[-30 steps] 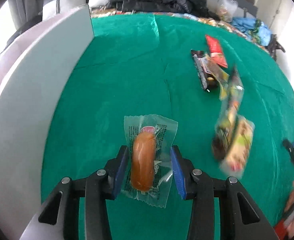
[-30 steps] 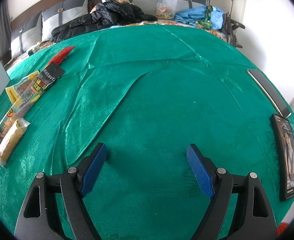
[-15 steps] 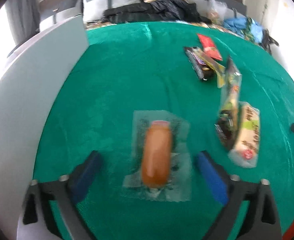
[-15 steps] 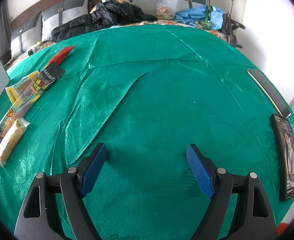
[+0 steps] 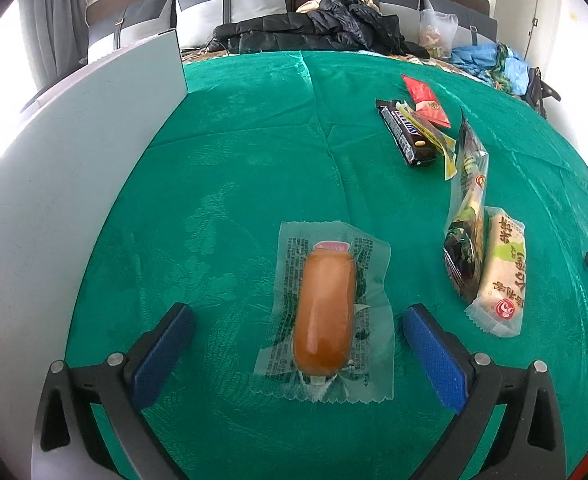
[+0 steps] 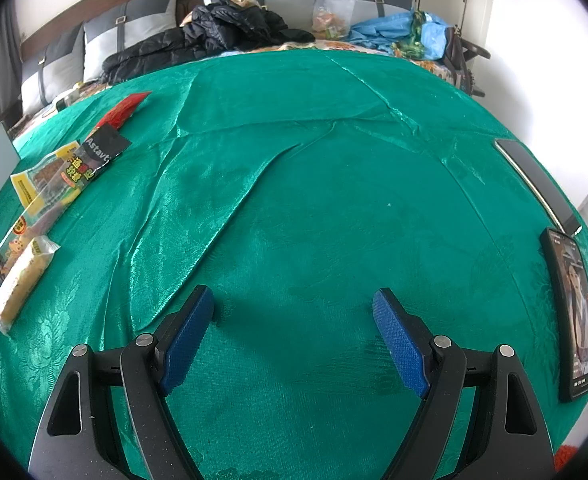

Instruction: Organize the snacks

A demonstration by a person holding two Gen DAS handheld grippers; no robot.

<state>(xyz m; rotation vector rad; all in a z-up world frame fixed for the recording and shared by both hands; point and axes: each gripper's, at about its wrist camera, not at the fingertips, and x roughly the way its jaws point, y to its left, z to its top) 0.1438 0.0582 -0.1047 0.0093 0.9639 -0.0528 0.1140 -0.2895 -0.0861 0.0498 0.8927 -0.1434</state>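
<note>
One wrapped sausage (image 5: 324,312), long axis parallel to left gripper (image 5: 298,332) fingers.

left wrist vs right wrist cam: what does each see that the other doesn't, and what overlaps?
Left wrist only: the wrapped sausage lying flat on the green cloth between the open left gripper fingers, untouched; the grey panel fills the left side.

Right wrist only: two phones, one lit and one dark, at the cloth's right edge; the right gripper open over bare cloth.

Both: the snack row, with the cream rice cracker pack, black bar and red packet, plus the black jacket behind.
</note>
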